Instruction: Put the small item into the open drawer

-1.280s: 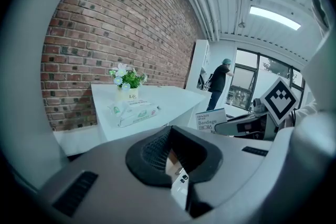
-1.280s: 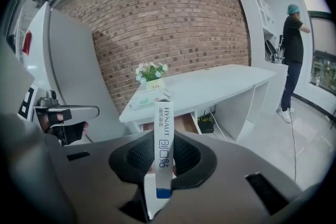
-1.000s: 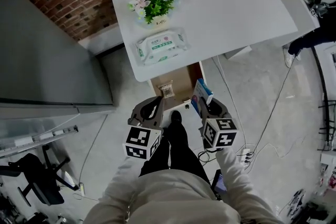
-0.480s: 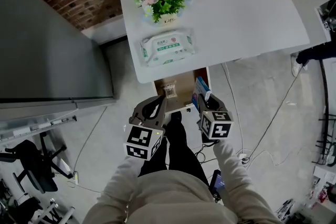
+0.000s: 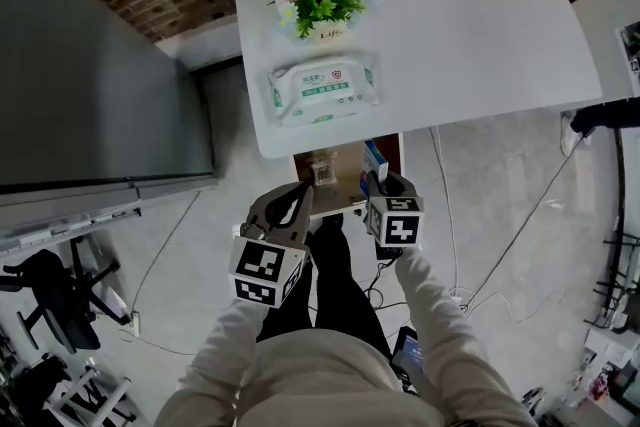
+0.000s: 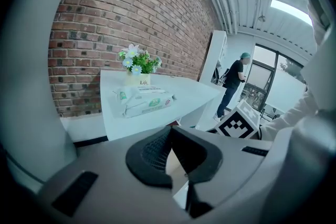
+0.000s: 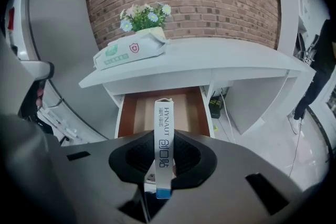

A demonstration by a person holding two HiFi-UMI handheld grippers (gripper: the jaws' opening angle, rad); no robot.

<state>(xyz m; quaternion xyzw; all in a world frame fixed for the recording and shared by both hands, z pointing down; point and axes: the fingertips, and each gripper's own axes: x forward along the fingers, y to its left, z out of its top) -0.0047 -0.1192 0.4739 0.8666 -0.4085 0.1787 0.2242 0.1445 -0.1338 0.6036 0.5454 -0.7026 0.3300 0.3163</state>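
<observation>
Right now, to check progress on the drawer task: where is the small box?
In the right gripper view, the small box is clamped in the right gripper, close to the front of the open drawer under the white desk.

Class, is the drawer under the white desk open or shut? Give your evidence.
Open. The drawer is pulled out from under the desk, and its brown inside shows in the right gripper view.

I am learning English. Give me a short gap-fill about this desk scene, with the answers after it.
The right claw holds a narrow ___. The drawer under the desk stands ___. The wipes pack lies beside a pot of ___.
Answers: box; open; flowers.
</observation>
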